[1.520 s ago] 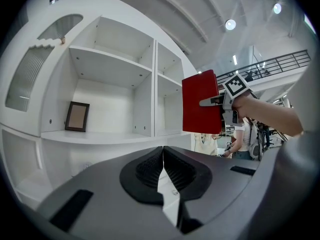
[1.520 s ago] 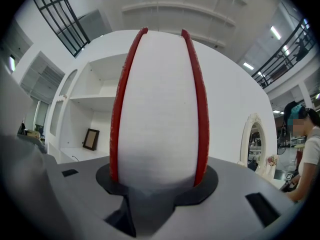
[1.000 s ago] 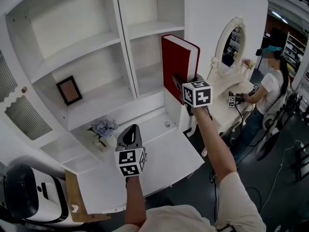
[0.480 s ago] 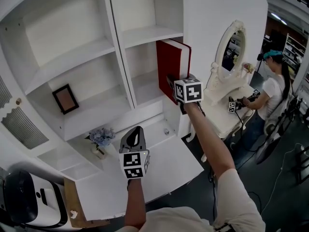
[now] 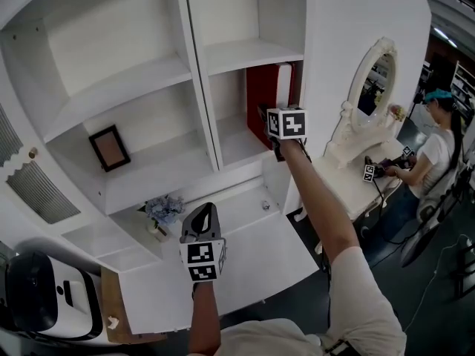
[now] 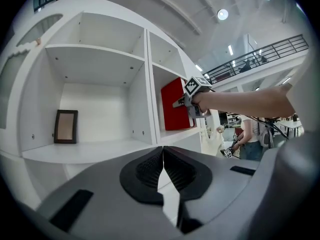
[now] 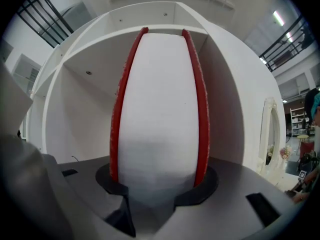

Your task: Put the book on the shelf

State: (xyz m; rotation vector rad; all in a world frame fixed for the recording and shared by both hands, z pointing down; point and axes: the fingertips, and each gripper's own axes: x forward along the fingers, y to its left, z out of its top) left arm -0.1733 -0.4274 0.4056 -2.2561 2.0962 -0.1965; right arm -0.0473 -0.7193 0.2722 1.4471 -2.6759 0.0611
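Observation:
A thick red hardcover book (image 5: 264, 95) stands upright inside the right-hand compartment of the white shelf unit (image 5: 223, 54), close to its right wall. My right gripper (image 5: 273, 128) is shut on the book's lower edge; its own view shows the white page block (image 7: 157, 114) between the two red covers, clamped by the jaws. From the left gripper view the book (image 6: 176, 105) shows red in that compartment. My left gripper (image 5: 200, 219) hovers over the white desk surface (image 5: 252, 262), shut and with nothing in it.
A small framed picture (image 5: 109, 147) leans in the left compartment. A little vase of blue flowers (image 5: 162, 213) stands on the lower ledge. An oval mirror (image 5: 371, 87) stands to the right, with a seated person (image 5: 438, 154) beyond. A white-and-black device (image 5: 37, 302) sits at lower left.
My right gripper has carried the book left and deeper into the right compartment; earlier it stood outside the shelf front. The left gripper has barely moved.

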